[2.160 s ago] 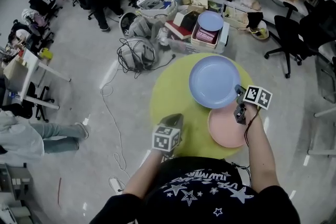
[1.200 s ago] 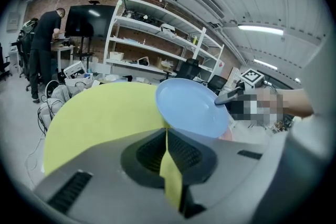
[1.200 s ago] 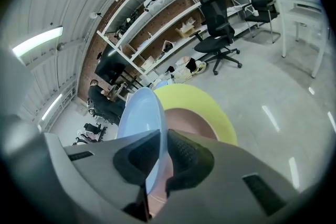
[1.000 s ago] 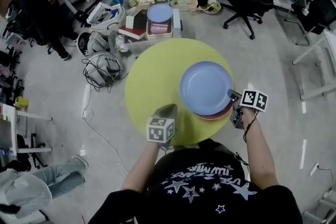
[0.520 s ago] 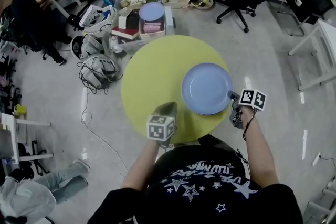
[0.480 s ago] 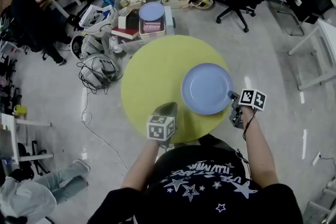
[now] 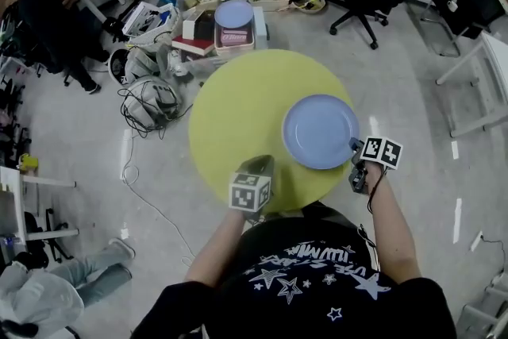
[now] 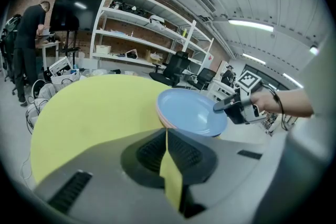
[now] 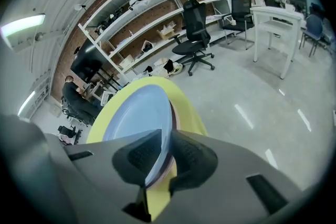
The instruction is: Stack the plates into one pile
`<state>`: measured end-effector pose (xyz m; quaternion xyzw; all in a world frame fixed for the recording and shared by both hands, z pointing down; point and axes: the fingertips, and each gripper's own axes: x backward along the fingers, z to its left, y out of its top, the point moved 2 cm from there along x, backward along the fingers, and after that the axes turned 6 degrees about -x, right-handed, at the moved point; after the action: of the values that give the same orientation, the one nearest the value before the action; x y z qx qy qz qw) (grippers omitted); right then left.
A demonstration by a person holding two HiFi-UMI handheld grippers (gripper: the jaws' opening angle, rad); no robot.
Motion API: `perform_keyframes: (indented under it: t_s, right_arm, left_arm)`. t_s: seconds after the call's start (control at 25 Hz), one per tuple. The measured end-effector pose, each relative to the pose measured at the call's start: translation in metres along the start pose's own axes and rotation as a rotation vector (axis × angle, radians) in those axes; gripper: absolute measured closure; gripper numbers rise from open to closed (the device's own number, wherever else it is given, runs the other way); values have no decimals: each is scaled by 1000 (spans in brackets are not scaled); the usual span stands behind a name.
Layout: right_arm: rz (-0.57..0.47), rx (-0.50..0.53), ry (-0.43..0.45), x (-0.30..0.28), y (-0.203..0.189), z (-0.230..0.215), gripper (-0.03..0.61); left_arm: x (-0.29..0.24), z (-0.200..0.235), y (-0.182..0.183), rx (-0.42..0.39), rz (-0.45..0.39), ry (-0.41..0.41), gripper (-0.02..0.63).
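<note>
Right gripper (image 7: 354,146) on blue plate (image 7: 320,131) rim

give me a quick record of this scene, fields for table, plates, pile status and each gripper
table: round yellow table
plates: blue plate lying on pink plate, right side of the table
pile: both plates in one pile
right gripper: jaws clamped on the blue plate's near rim
left gripper: jaws together, empty, over the table's near edge
off table: spare plate on a box on the floor beyond
</note>
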<state>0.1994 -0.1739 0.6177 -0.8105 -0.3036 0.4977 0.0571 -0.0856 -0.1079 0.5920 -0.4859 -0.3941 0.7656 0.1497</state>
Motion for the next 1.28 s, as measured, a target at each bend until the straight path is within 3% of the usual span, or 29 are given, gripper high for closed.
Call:
perform_keyframes:
  t_s: [0.12,0.32,0.56,0.68,0.8,1.0,1.28]
  right_arm:
    - [-10,30,-25,2,-2,2,510]
    - [-65,53,-82,7,-4,3,423]
    - [-178,64,-124,19,-3,8,423]
    - [-317,97,-103,36,7,25,423]
    - [-385,198,-84,46,10,46,425]
    - [-390,345,-43,40,6,85,437]
    - [-351,373,48,21,-9,114,493]
  left_arm:
    - [3,0,-1,4,-6,-9,594]
    - [13,5,-6,-11,-10,-21,594]
    - [28,25,-23,-8,4,-18,594]
    - [32,36,-27,-25,11,-7,594]
    - [34,49,-31,-28,15,4,594]
    - [40,66,-20,-9,-20,26,594]
    - [54,60,-11,26,-59,61,594]
